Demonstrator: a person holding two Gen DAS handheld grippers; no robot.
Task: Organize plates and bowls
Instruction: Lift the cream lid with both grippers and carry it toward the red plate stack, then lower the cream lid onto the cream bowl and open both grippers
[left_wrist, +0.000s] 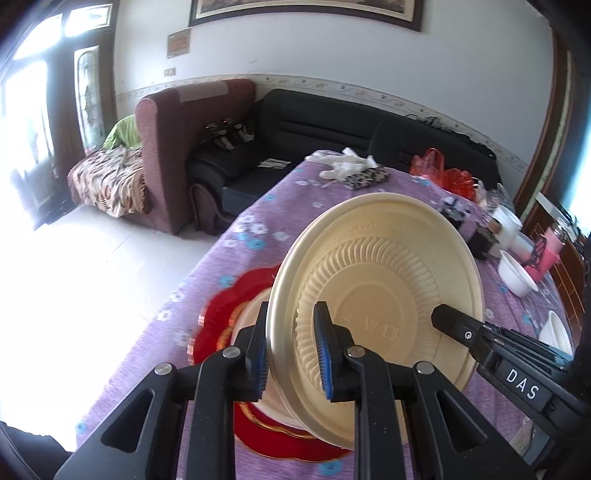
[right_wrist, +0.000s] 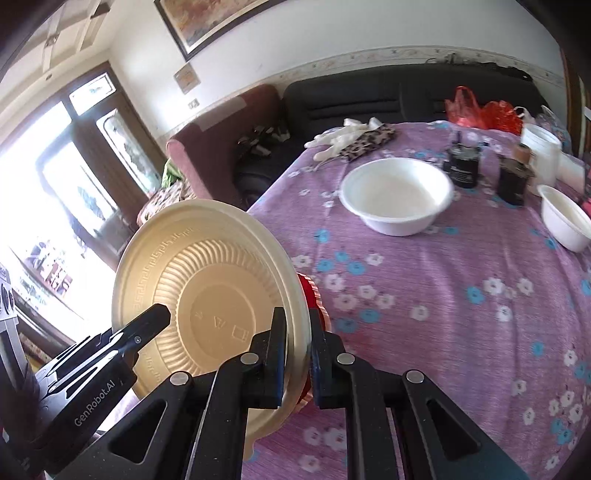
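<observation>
The cream plate is pinched at its rim by the left gripper and the right gripper, tipped up over the red plate. It is being carried; next, a gentle setting-down is probably needed.

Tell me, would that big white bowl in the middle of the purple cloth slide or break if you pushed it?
The white foam-looking bowl probably slides easily; it looks thin and light. It likely dents rather than shatters. Its wide shape suggests it won't tip.
</observation>
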